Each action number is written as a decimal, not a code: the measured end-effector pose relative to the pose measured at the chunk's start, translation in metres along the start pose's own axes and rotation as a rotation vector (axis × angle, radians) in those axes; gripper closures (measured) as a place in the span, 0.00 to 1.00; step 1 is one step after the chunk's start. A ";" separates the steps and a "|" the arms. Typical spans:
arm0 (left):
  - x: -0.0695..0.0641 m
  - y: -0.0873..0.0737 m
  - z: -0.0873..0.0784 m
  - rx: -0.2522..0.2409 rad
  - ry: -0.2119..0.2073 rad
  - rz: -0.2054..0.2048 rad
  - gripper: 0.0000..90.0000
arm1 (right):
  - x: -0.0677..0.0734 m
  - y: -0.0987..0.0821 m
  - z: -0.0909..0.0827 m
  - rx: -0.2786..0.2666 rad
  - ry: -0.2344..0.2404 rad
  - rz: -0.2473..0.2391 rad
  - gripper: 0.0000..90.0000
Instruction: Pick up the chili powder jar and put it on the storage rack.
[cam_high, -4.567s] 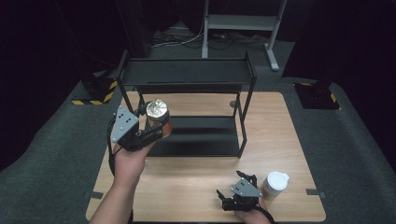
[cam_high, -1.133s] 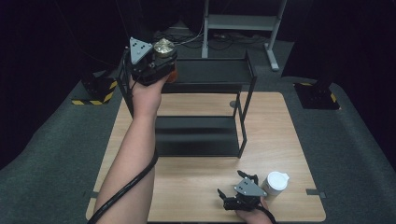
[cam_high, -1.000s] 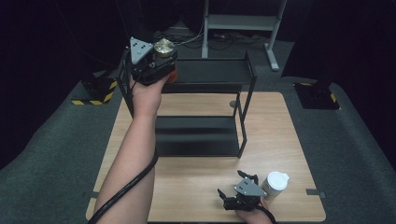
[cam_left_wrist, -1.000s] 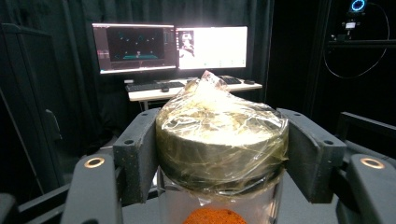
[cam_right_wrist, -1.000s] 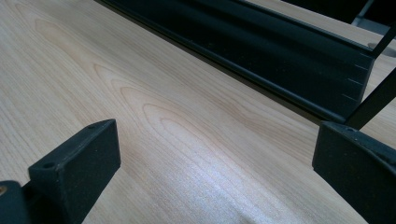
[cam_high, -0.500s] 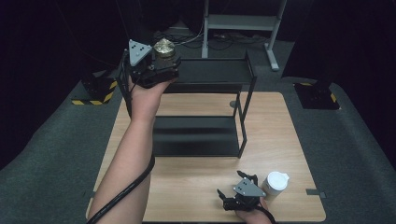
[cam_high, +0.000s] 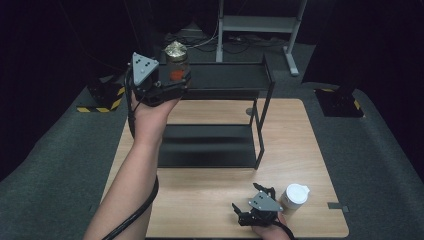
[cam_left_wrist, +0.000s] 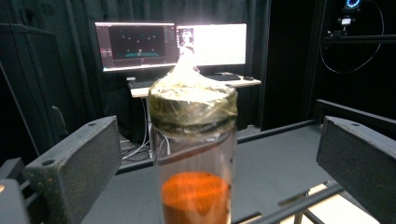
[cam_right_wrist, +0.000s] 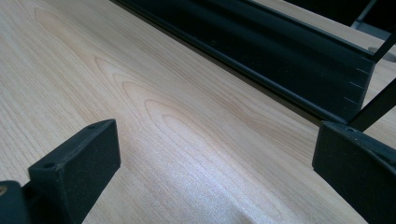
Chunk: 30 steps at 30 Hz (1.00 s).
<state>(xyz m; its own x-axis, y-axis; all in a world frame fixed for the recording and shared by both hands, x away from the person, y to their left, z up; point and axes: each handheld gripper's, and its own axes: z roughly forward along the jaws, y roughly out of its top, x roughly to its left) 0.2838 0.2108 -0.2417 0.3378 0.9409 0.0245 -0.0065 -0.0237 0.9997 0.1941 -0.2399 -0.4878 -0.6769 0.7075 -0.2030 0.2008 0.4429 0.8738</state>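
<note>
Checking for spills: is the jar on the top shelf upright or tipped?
Upright: the jar stands on the top shelf, wrapped lid uppermost, orange powder settled at its bottom.

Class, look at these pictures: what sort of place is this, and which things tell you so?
Probably a lab set up for recording: black curtains, computer monitors on a desk behind, and a wooden table with a test shelf.
</note>
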 end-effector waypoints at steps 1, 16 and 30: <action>-0.001 -0.001 -0.003 -0.003 -0.003 0.003 0.00 | 0.000 0.000 0.000 0.000 0.000 0.000 0.00; -0.010 -0.030 -0.051 0.004 -0.004 0.035 0.00 | 0.002 0.001 0.000 0.003 -0.001 -0.022 0.00; -0.020 -0.059 -0.090 0.027 -0.027 0.055 0.00 | 0.001 0.001 0.000 0.004 0.002 -0.010 0.00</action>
<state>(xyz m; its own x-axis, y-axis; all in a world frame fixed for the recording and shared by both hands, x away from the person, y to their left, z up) 0.1929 0.2242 -0.3010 0.3624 0.9286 0.0792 -0.0006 -0.0847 0.9964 0.1938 -0.2387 -0.4874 -0.6804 0.7020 -0.2105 0.1972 0.4521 0.8699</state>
